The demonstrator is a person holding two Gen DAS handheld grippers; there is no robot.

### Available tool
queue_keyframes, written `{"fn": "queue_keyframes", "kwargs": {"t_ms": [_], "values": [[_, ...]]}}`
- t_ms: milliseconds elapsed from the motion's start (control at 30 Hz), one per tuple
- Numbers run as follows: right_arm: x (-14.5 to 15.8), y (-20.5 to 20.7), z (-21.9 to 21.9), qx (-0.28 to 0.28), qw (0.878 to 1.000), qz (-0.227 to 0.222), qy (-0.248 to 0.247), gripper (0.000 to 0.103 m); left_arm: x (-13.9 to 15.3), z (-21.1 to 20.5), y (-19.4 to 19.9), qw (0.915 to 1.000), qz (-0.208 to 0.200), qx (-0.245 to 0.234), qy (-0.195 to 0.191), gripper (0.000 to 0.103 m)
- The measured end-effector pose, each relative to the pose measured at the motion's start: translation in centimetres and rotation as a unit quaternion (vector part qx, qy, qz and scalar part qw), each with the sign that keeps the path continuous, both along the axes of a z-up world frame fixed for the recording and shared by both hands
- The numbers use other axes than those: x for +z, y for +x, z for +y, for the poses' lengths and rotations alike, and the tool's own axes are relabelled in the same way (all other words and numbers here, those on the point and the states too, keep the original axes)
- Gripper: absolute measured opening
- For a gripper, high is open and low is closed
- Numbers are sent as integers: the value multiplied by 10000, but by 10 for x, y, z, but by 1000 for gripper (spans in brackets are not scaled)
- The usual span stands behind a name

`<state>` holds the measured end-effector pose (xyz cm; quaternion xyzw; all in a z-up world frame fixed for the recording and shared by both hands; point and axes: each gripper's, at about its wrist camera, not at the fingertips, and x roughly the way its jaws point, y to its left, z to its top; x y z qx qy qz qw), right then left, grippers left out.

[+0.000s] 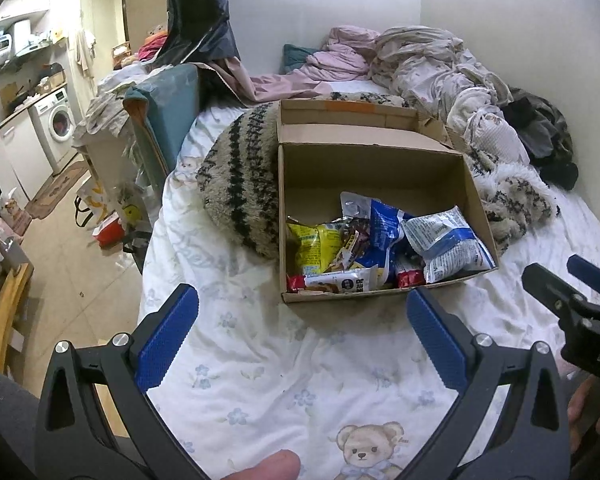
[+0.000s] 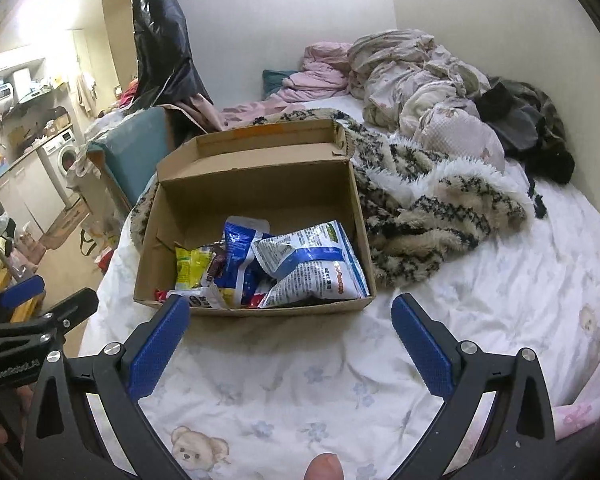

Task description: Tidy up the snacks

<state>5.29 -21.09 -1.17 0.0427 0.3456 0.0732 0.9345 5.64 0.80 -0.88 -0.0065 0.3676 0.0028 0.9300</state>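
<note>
White bedding printed with teddy bears and pale flowers (image 1: 260,360) covers the bed that both grippers hover over. Just ahead of the jaws sits an open cardboard box (image 1: 372,172), its lid flap folded back on the far side. Snack packets are heaped against its near wall: a blue-and-white bag (image 2: 316,268) toward the right, a yellow packet (image 1: 314,248) toward the left, a white wrapper (image 1: 340,282) nearest the fingertips. The left gripper (image 1: 302,304) is spread wide with nothing between its blue pads, the box's near edge lying between and just beyond them. The right gripper (image 2: 290,314) is likewise released and empty, the box ahead and to its left. Beyond the box, a fuzzy striped blanket (image 2: 432,208) spreads, then crumpled clothes (image 2: 412,76) by the wall.
</note>
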Motion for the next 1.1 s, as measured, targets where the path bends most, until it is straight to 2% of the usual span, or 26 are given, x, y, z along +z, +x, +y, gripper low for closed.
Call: {"fn": "queue_keyframes", "kwargs": {"t_ms": [367,567,1100], "values": [[-3,3,1,-18,10000,26,-29,103,2,1,1,10000,-11,14,-73,103],[-2,2,0,-81,9999,55,-31,103,0,-1,2,10000,-25,22,61,103],[-3,4,-1,-148,9999,51,-55,103,3,-1,0,10000,-3,6,-64,103]]}}
